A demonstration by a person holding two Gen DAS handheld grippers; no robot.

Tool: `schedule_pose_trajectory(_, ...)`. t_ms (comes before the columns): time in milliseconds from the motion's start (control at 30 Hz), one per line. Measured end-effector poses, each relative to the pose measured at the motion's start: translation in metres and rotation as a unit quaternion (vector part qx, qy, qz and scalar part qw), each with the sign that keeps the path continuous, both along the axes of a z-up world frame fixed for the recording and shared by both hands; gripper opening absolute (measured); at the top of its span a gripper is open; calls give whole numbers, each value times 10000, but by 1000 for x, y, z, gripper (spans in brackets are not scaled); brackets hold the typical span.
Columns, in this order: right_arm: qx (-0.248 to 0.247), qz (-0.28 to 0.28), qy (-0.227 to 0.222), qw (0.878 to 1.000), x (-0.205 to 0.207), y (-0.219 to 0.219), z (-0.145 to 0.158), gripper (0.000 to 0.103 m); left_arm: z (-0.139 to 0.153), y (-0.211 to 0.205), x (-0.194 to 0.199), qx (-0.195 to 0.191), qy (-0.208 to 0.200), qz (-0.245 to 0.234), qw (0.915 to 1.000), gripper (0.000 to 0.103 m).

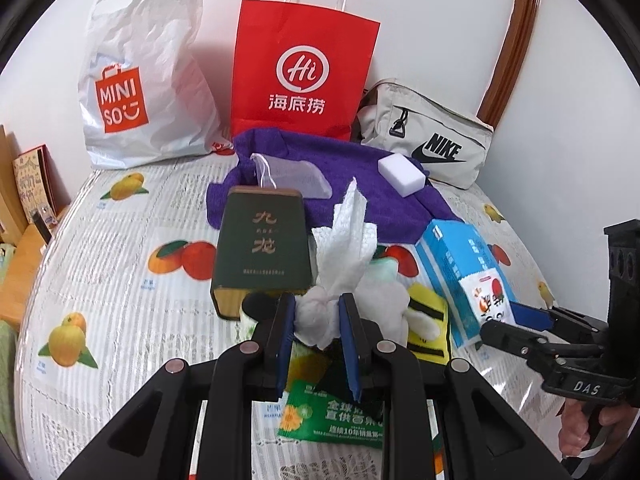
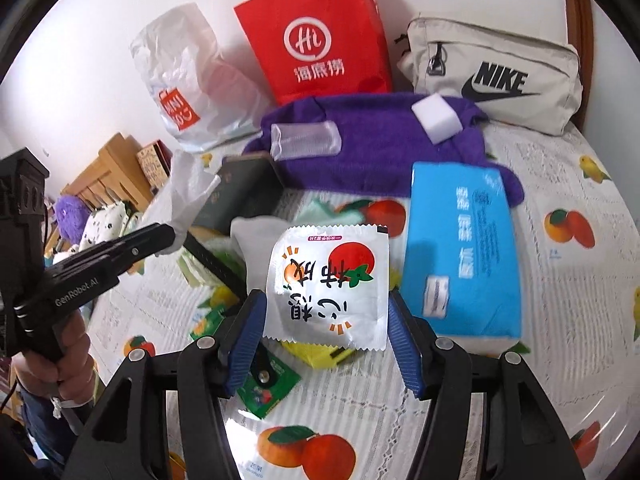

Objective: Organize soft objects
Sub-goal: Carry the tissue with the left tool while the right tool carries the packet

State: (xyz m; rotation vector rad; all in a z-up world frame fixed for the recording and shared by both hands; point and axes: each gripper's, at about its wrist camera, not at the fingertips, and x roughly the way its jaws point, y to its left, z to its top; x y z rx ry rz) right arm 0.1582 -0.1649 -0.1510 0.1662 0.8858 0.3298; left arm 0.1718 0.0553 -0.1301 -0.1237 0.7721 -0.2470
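Note:
My left gripper [image 1: 317,318] is shut on a crumpled white tissue [image 1: 344,248] and holds it above the table; it also shows in the right wrist view [image 2: 188,196]. My right gripper [image 2: 326,320] is shut on a white sachet [image 2: 330,286] printed with an orange, held by its two side edges; it also shows in the left wrist view [image 1: 490,298]. On the table lie a purple towel [image 1: 360,184], a white sponge [image 1: 401,172], a clear pouch [image 1: 296,178], a blue tissue pack [image 2: 460,248], a yellow striped sock [image 1: 430,320] and a white soft item [image 1: 384,300].
A dark green box [image 1: 262,252] stands by the left gripper. A white MINISO bag [image 1: 144,76], a red paper bag [image 1: 304,72] and a beige Nike pouch [image 1: 432,140] lean along the wall. A green packet [image 1: 332,416] lies on the fruit-print tablecloth [image 1: 120,280].

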Motion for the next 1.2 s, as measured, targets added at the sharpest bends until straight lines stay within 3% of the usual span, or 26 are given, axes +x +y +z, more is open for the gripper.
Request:
schedule_pose_trajectory(500,-64,-184,-363,9992,48,-32,36,60,19,-6,46,105,70,93,9999,21)
schedule_pose_trajectory(1200,-303,-455,-224,9983,165,-56,16,60,17,-10,127,339,258,128,9990,21)
